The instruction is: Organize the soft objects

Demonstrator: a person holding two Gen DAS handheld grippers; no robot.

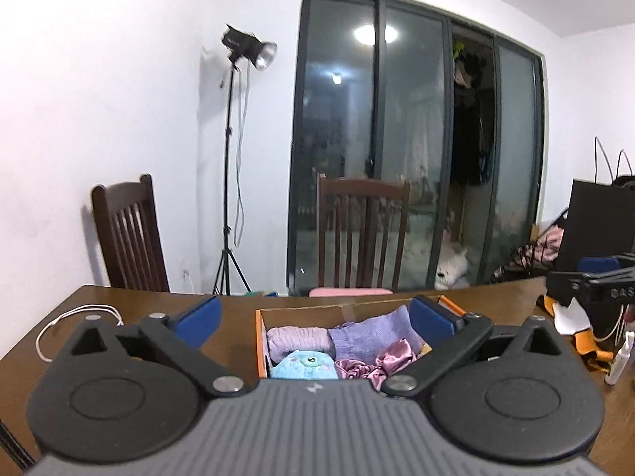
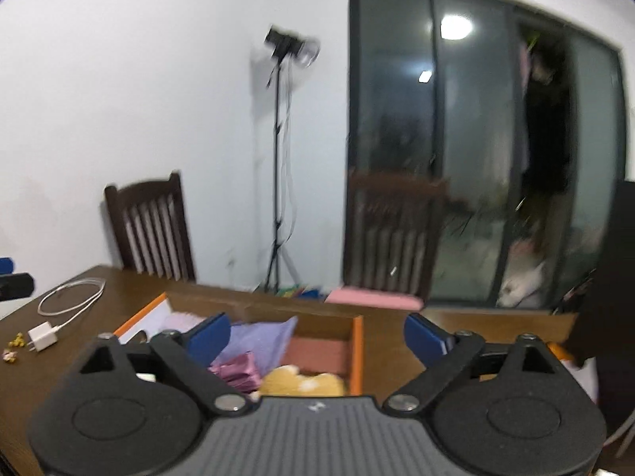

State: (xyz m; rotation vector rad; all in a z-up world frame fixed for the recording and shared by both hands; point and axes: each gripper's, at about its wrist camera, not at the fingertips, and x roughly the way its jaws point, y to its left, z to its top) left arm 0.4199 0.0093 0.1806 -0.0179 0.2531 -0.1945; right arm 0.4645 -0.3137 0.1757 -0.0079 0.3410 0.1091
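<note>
An orange-edged cardboard box (image 1: 260, 341) sits on the brown table and holds soft things: a lilac rolled towel (image 1: 297, 340), a purple knit cloth (image 1: 373, 335), a blue plush toy (image 1: 303, 365) and a pink satin scrunchie (image 1: 373, 363). My left gripper (image 1: 315, 323) is open and empty just above the box. In the right wrist view the same box (image 2: 358, 353) shows the purple cloth (image 2: 262, 339), the pink satin piece (image 2: 236, 373) and a yellow plush (image 2: 303, 384). My right gripper (image 2: 317, 335) is open and empty over the box's right side.
A white charger and cable (image 2: 59, 317) lie on the table at the left. Two wooden chairs (image 1: 131, 234) (image 1: 363, 234) stand behind the table. A light stand (image 1: 234, 158) is by the wall. A black box (image 1: 595, 230), orange and white items (image 1: 571, 317) and a small bottle (image 1: 619, 361) lie at the right.
</note>
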